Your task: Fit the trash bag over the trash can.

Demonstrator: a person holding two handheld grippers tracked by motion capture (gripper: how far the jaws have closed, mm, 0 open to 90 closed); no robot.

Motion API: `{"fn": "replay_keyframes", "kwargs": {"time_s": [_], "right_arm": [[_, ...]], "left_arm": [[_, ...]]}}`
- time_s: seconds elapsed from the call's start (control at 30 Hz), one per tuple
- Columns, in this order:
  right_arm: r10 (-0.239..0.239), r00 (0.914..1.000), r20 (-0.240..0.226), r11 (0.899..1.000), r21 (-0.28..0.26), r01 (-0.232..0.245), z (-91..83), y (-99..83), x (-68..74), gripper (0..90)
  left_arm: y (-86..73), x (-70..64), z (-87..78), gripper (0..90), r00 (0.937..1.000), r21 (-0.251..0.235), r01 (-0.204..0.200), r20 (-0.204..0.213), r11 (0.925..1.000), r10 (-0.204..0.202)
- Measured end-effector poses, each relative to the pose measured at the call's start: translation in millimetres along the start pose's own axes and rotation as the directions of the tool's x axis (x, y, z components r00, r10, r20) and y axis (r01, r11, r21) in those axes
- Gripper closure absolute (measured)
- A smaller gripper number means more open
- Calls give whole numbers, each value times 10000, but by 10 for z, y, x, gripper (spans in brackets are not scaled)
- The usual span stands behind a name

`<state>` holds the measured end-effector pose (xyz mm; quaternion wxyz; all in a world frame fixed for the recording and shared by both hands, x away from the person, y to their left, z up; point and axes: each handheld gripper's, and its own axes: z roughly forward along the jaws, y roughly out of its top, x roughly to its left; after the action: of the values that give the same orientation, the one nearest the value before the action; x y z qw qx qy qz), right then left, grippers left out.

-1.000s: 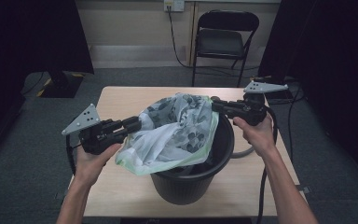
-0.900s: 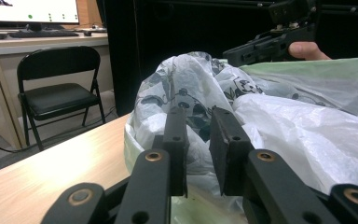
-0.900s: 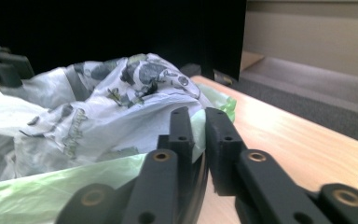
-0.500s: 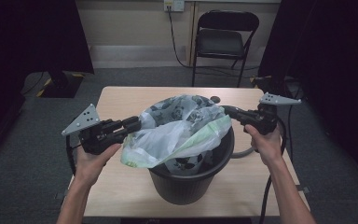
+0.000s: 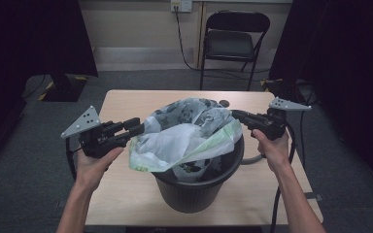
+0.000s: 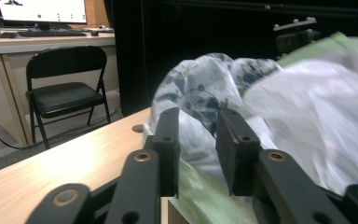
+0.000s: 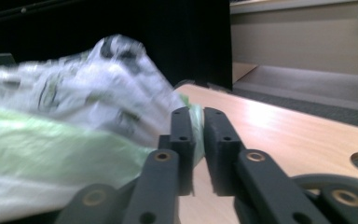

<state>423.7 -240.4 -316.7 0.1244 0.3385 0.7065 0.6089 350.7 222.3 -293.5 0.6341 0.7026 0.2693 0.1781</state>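
A black bin (image 5: pixel 194 191) stands in the middle of the wooden table (image 5: pixel 126 104). A white and green printed plastic bag (image 5: pixel 189 138) is stretched over its mouth between my two grippers. My left gripper (image 5: pixel 138 128) is at the bag's left edge. In the left gripper view its jaws (image 6: pixel 198 116) stand slightly apart with the green hem of the bag (image 6: pixel 307 107) pinched low between them. My right gripper (image 5: pixel 234 114) is shut on the bag's right edge. In the right gripper view the jaws (image 7: pixel 199 114) clamp the thin green hem of the bag (image 7: pixel 74 116).
A black folding chair (image 5: pixel 233 41) stands beyond the table's far edge, with cables and a wall socket behind it. A small round hole (image 5: pixel 224 103) sits in the tabletop behind the bin. Dark curtains hang on both sides. Grey carpet surrounds the table.
My right gripper has moved to the right, drawing the bag wider across the bin's mouth. My left gripper has stayed in place.
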Motion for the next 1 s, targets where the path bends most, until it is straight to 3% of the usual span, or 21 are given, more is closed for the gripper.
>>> {"fn": "replay_keyframes", "kwargs": {"time_s": [0.17,0.33,0.47,0.53,0.6,0.7,0.8,0.9,1.0], "right_arm": [[-125,9998,155,9998,-137,127,-38,108,39,729],[-164,9992,370,9995,-276,174,-51,191,66,640],[-157,9988,459,9990,-400,175,-66,238,100,593],[-246,9988,433,9987,-433,265,-80,263,119,583],[-258,9988,408,9985,-465,277,-92,291,146,570],[-379,9987,354,9979,-519,397,-98,334,197,552],[-428,9986,302,9976,-530,444,-91,361,235,547],[-473,9984,317,9974,-526,489,-68,375,252,531],[-448,9986,287,9972,-583,464,-50,380,268,504]], "left_arm": [[70,131,65,624,9985,-362,521,188,9980,-514],[71,211,200,596,9986,131,496,-177,9987,-494],[27,210,239,749,9986,269,532,-11,9982,-531],[16,197,216,826,9990,352,369,-245,9987,-361],[-1,183,203,879,9994,457,306,-159,9985,-299],[-24,138,172,900,10000,644,72,-12,9979,-71],[-16,110,122,900,10000,421,54,64,9991,-57],[35,156,85,765,9996,69,267,-49,9996,-266],[65,229,131,659,9958,-209,747,553,9970,-734]]}}
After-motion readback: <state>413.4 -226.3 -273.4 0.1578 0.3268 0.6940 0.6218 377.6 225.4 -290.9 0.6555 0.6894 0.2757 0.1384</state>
